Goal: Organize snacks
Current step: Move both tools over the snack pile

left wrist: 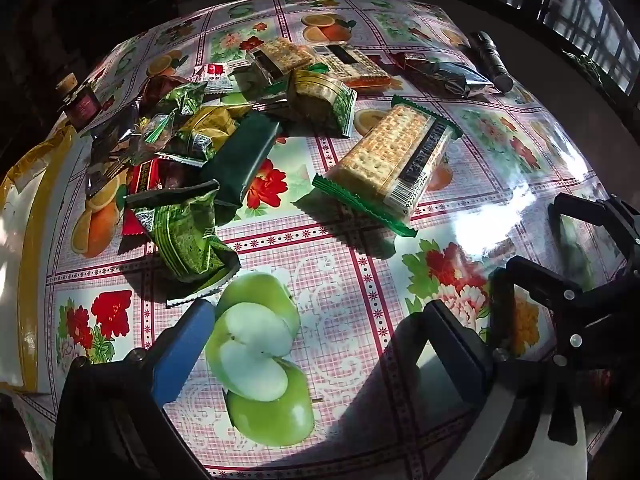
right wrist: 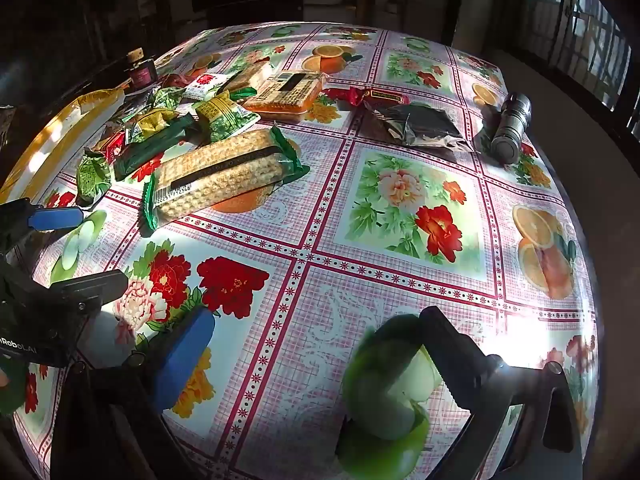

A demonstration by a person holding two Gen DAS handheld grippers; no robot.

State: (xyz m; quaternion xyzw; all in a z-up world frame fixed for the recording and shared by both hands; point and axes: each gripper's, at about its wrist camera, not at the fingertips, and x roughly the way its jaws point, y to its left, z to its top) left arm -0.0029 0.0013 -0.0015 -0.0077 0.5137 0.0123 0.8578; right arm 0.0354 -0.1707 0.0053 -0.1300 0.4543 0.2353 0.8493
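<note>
A heap of wrapped snacks (left wrist: pixel 188 136) lies on the flowered tablecloth (left wrist: pixel 340 280), at the left in both views (right wrist: pixel 160 132). A long cracker pack with green ends (left wrist: pixel 390 160) lies apart from the heap, nearest my grippers; it also shows in the right wrist view (right wrist: pixel 220 176). Two more cracker packs (left wrist: pixel 320 60) lie behind. My left gripper (left wrist: pixel 316 344) is open and empty, low over the cloth in front of the heap. My right gripper (right wrist: pixel 316 344) is open and empty, to the right of the left one (right wrist: pixel 84 248).
A black flashlight (right wrist: pixel 512 124) and a dark foil bag (right wrist: pixel 416 124) lie at the far right. A small dark bottle with a cork (left wrist: pixel 80 100) stands at the far left. A yellow and white bag (left wrist: pixel 24 216) lies at the left table edge. Window bars stand beyond the right edge.
</note>
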